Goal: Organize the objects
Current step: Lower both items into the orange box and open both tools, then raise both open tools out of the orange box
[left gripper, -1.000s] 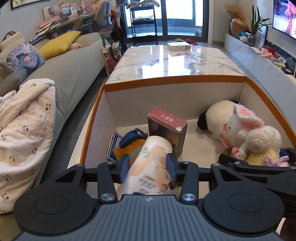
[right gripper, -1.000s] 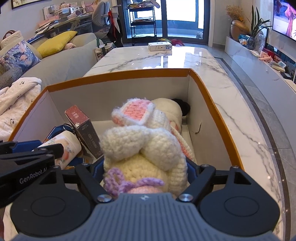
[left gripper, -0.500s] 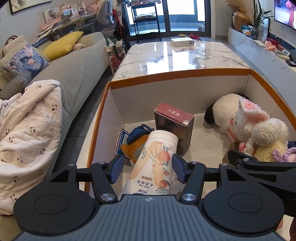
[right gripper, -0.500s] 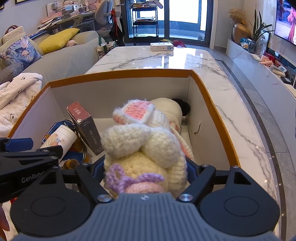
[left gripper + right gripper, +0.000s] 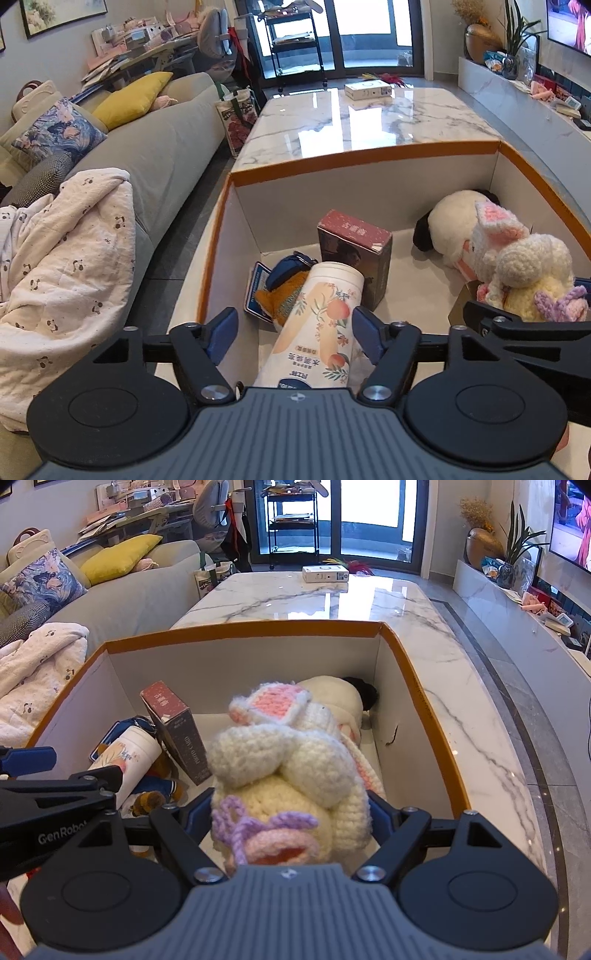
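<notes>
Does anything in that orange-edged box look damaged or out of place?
The box's right inner wall has a small dark tear or scuff. The floral bottle lies tilted across the orange plush toy, between the left gripper's opening jaws, not standing upright.

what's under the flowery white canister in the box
The canister leans on an orange-brown plush and a dark blue item, with a blue-edged flat card beneath them. The canister covers the rest of them, so what they are stays unclear.
</notes>
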